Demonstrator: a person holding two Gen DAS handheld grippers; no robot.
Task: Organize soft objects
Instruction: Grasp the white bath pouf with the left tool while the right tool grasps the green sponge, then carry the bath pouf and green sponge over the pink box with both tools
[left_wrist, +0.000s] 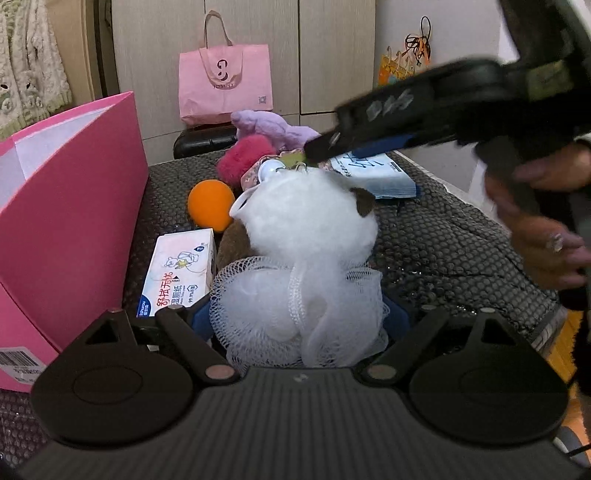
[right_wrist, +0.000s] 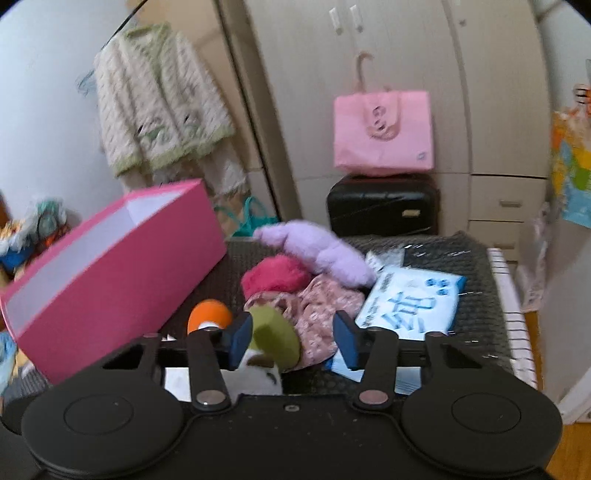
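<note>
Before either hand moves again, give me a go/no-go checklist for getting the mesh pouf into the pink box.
1. Mesh pouf sits between the left gripper pads: ok.
2. Left grip is firm: cannot tell, because the mesh hides the contact at both pads.
3. Right gripper is clear of the pile: not ok. A green round piece lies against one pad, and the floral cloth is between the jaws.
4. Pink box is open-topped: ok.
5. White plush is free of the pouf: cannot tell, since the two overlap.
</note>
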